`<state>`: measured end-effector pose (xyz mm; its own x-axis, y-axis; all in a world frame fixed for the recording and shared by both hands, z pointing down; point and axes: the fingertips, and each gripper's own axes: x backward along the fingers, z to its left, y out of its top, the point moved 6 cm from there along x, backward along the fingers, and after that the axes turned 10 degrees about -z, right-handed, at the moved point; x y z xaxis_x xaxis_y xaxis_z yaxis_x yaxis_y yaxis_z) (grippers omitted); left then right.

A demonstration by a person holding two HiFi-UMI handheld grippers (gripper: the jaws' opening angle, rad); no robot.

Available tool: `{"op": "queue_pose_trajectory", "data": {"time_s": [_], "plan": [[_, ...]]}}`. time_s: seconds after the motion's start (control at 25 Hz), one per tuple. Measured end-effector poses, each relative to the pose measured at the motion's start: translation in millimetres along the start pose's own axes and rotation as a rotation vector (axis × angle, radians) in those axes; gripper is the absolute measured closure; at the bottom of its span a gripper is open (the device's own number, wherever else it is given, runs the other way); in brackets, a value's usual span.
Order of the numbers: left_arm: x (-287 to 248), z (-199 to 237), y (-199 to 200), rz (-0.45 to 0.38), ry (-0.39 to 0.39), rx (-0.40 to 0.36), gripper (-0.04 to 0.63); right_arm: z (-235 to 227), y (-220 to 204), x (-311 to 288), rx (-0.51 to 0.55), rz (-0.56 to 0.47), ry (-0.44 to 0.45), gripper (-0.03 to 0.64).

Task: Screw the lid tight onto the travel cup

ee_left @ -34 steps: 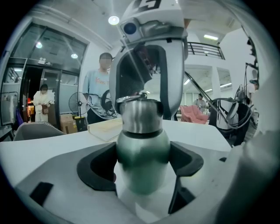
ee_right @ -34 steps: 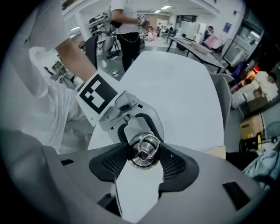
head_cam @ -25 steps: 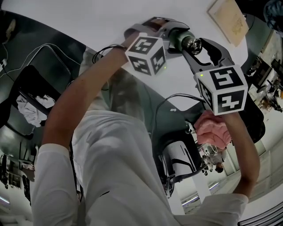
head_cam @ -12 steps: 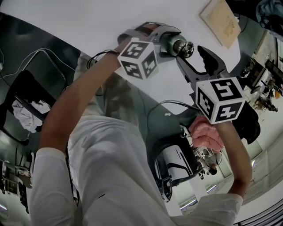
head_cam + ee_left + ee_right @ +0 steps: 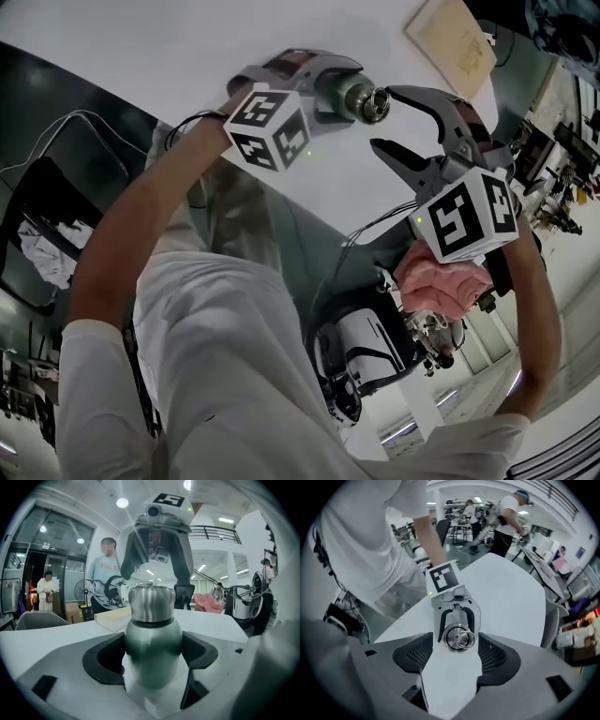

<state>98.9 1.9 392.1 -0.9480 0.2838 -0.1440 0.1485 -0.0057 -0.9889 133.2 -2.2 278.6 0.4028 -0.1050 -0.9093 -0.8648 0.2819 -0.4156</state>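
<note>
A green travel cup (image 5: 152,653) with a silver lid (image 5: 151,603) on its neck is held lying sideways above the table edge. My left gripper (image 5: 152,670) is shut on the cup's body; in the head view this gripper (image 5: 323,82) grips the cup (image 5: 342,92). The lid (image 5: 375,102) points at my right gripper (image 5: 382,119). The right jaws are opening and stand wide on either side of the lid, with the pads off it. In the right gripper view the ringed lid top (image 5: 459,638) sits just ahead of the right gripper (image 5: 457,652).
The white table (image 5: 141,47) spreads beyond the cup. A tan pad (image 5: 450,42) lies at its far right. A pink cloth (image 5: 441,272) and a white machine (image 5: 370,342) sit below the right hand. People stand in the background (image 5: 105,573).
The right gripper has let go of the lid, spread its jaws and turned about its axis. Both grippers and the cup drifted a little left and up in the head view.
</note>
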Motion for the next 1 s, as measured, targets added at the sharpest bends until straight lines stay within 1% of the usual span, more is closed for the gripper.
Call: {"op": "queue_pose_trajectory", "data": {"time_s": [0.08,0.16,0.32,0.48,0.52,0.56,0.68,0.88,1.0], "plan": [[0,1,0,-0.002,-0.001,-0.001,0.236,0,-2,-5,0.108,0.023,0.052,0.344],[0,1,0,-0.003,-0.003,0.0,0.236,0,-1,-10,0.18,0.039,0.096,0.341],[1,1,0,-0.006,-0.006,0.0,0.236,-1,1,-19,0.323,0.081,0.154,0.339],[1,1,0,-0.003,-0.004,-0.001,0.236,-4,1,-26,0.433,0.118,0.187,0.344],[1,1,0,-0.003,-0.004,-0.001,0.236,-4,0,-27,0.448,0.123,0.192,0.384],[0,1,1,-0.003,-0.004,0.0,0.236,-4,0,-27,0.453,0.126,0.195,0.385],[0,0,1,-0.003,-0.003,0.0,0.236,-4,-1,-27,0.409,0.126,0.169,0.385],[1,-1,0,0.004,0.0,0.001,0.236,-5,-1,-27,0.169,0.08,0.063,0.387],[-1,-1,1,0.0,0.0,0.001,0.236,-8,-3,-25,0.025,0.077,0.013,0.387]]}}
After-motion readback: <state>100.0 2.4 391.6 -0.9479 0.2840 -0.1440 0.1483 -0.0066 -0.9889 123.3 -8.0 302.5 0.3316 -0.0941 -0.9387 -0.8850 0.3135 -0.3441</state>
